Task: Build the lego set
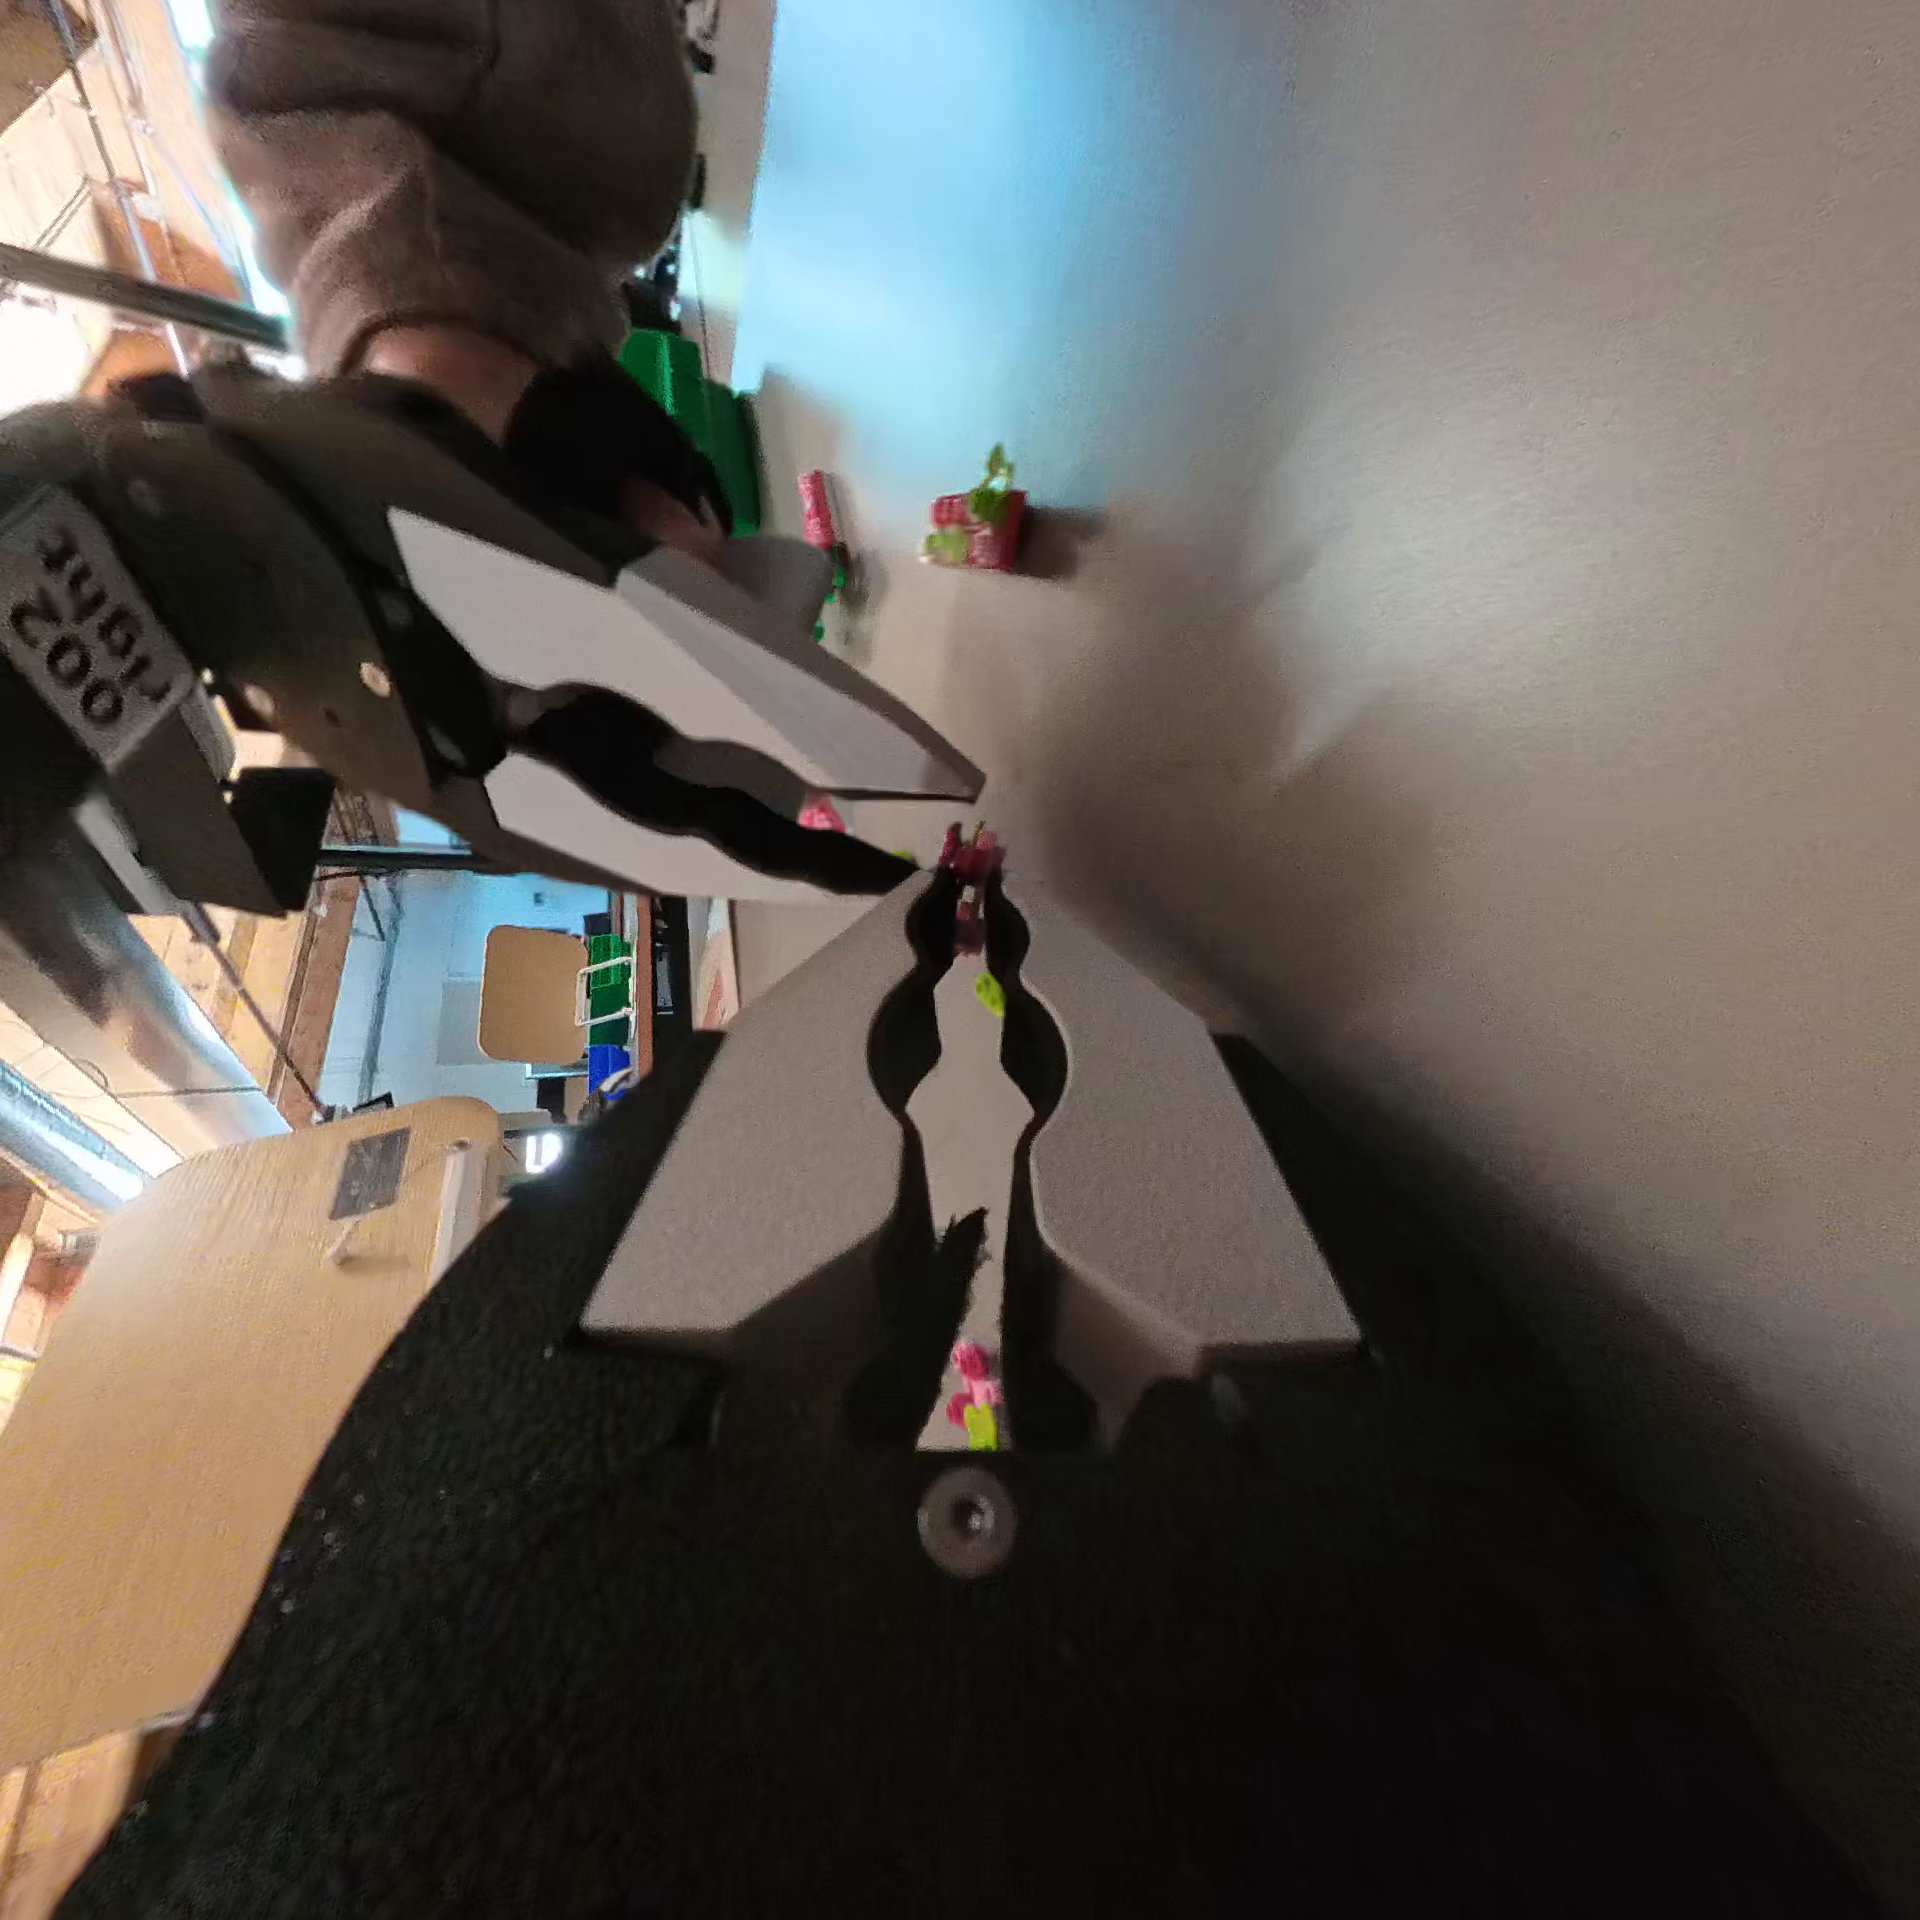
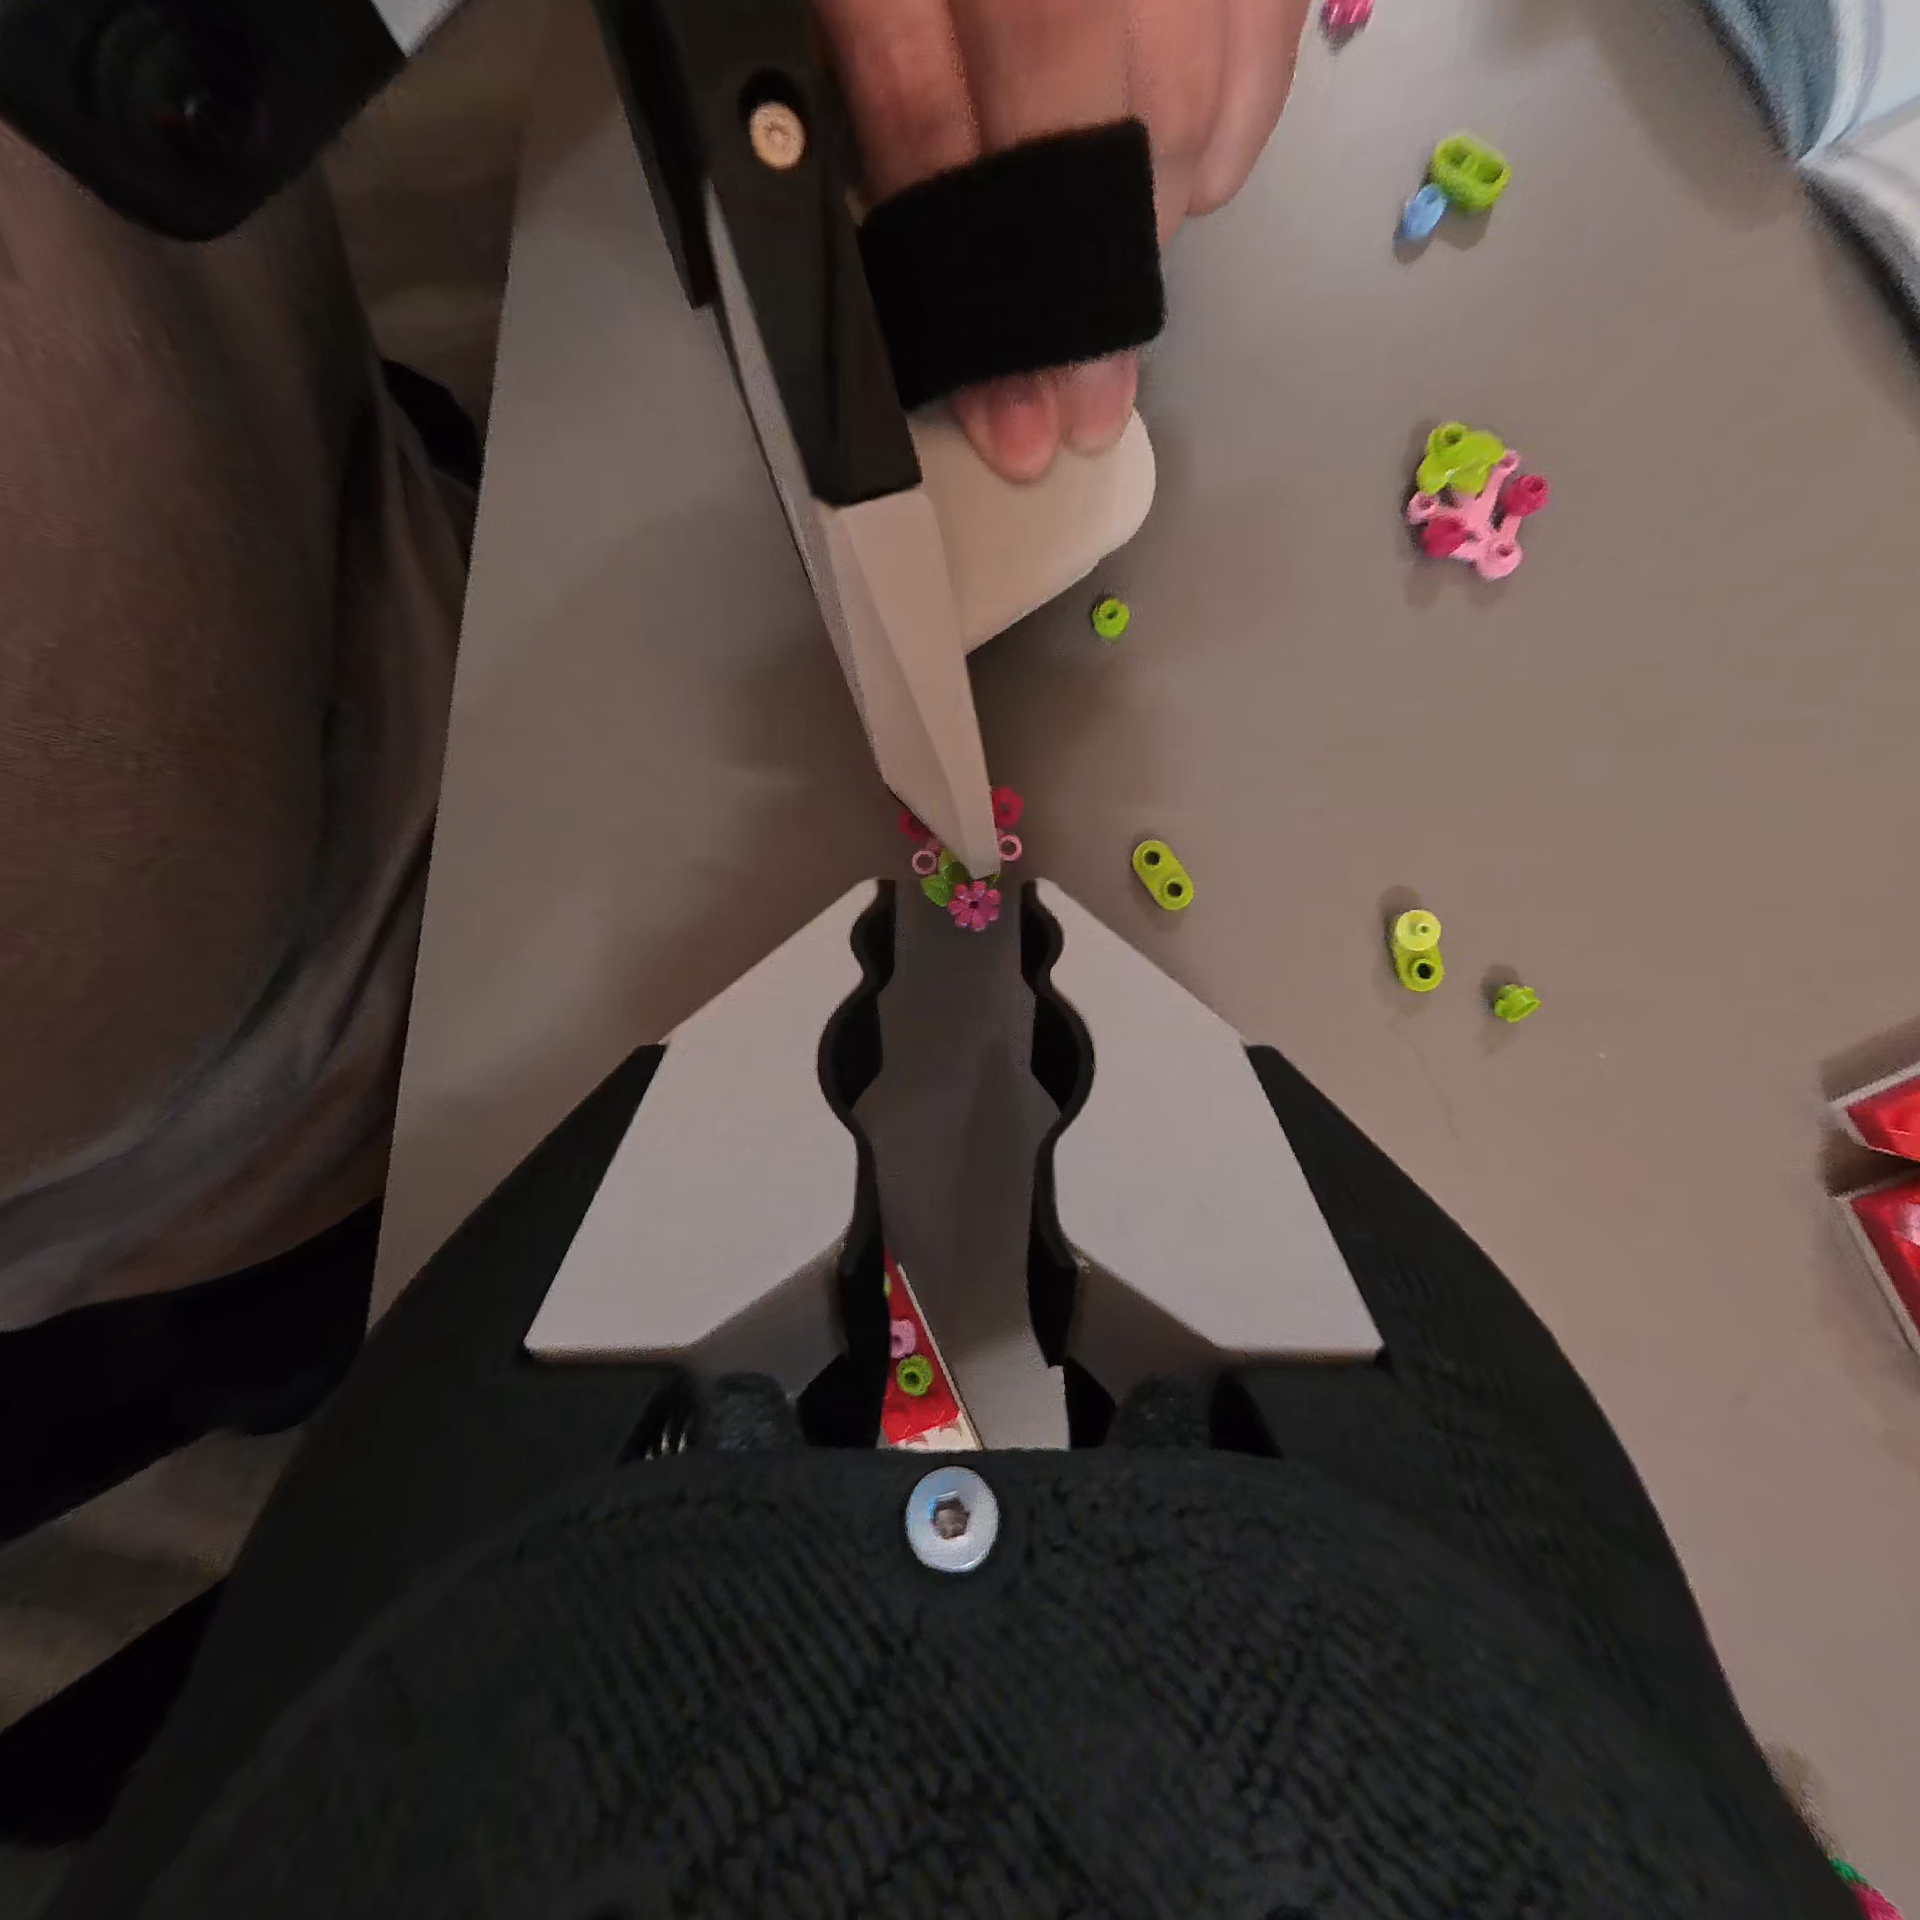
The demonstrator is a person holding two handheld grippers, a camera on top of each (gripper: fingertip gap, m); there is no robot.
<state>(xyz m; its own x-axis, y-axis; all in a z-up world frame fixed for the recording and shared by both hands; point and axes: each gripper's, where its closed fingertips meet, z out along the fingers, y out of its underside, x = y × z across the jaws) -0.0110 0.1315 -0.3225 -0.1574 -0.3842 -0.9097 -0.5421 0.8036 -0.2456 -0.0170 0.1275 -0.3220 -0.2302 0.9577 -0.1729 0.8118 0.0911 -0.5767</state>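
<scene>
Lego flower cluster: small assembly of magenta flower studs, pink rings and lime-green leaves (image 2: 961,868), centre of the right wrist view, over the grey tabletop (image 2: 1299,727); whether it rests on the surface cannot be told.
Same cluster, left wrist view: magenta piece (image 1: 971,883) pinched at the fingertips, frame centre.
Left gripper: grey-fingered tool (image 1: 968,891), jaws closed narrowly on the cluster; in the right wrist view it enters from the top, its tips (image 2: 977,847) on the cluster.
Right gripper: black-bodied tool with grey fingers (image 2: 958,891); jaws set at a narrow gap, tips flanking the cluster's lower flower, contact not discernible. In the left wrist view it comes in from the left (image 1: 935,831).
Hand: fingers under a black strap (image 2: 1039,208), top of the right wrist view, on the left gripper.
Loose parts: lime-green two-hole plate (image 2: 1162,875) right of centre; pink-and-magenta sub-assembly with green leaf (image 2: 1470,499), upper right.
Red packaging: right edge (image 2: 1886,1174).
</scene>
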